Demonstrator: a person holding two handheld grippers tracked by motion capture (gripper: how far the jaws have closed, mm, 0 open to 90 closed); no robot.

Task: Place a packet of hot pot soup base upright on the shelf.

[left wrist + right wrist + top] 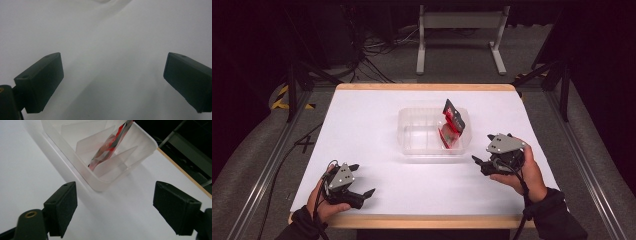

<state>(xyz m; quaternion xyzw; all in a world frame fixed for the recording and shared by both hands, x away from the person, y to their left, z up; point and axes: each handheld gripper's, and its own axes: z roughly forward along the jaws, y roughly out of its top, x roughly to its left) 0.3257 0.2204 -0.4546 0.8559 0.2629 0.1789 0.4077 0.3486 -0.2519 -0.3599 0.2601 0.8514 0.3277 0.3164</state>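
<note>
Left gripper (363,188) sits well left of the clear plastic bin (412,145), near the table's (362,125) front edge; jaws wide apart, nothing between them; red-and-black packet (451,125) stands tilted in the bin's right compartment; right gripper (478,163) hovers just right of the bin, jaws wide, empty.

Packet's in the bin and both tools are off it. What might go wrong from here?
1. The red and black packet stands tilted in the clear bin, its top above the rim; a knock might tip it over or out.
2. The right tool, jaws open and empty, sits close to the bin's near corner; a careless move may shove the light bin.
3. The left tool rests near the table front edge and might slip off.
</note>
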